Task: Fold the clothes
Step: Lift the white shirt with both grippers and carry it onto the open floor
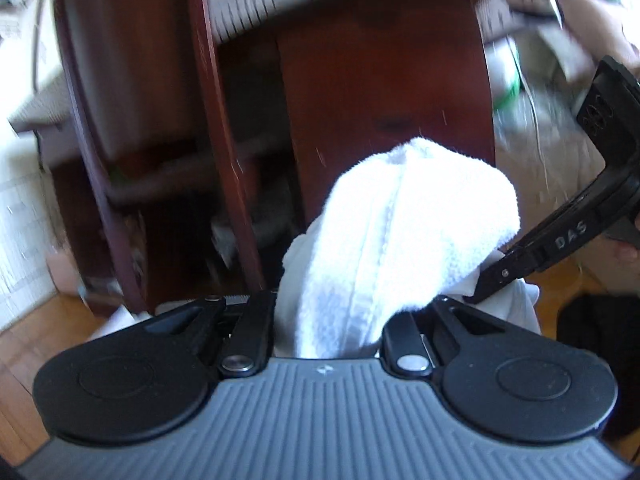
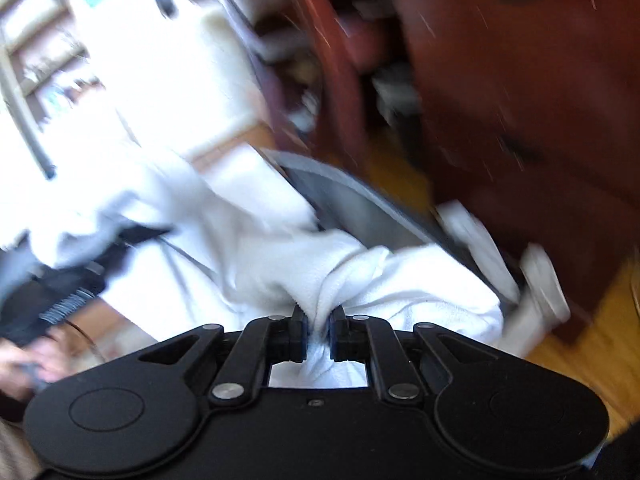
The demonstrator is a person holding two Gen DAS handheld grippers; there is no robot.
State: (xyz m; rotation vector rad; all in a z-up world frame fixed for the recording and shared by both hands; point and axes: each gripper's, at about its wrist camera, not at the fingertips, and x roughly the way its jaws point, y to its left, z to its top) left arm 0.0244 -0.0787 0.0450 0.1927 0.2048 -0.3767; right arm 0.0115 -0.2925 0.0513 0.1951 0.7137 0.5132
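Note:
A white terry cloth [image 1: 400, 216] bulges up over my left gripper [image 1: 344, 292] and hides its fingertips; the cloth rises from between the closed jaws. In the right wrist view the same white cloth [image 2: 248, 248] is bunched in my right gripper [image 2: 318, 322], whose two black pads pinch a fold tightly. The right gripper's black body [image 1: 568, 240] reaches in from the right of the left wrist view, its tip buried in the cloth. Blurred at the left edge of the right wrist view are the left gripper [image 2: 60, 292] and a hand [image 2: 24, 360].
Dark red-brown wooden furniture [image 1: 380, 80] with open shelves stands close ahead. A grey bin [image 2: 360, 204] sits on the wooden floor [image 2: 592, 360], with white cloth draped over its rim. Bright clutter lies at the far left and right.

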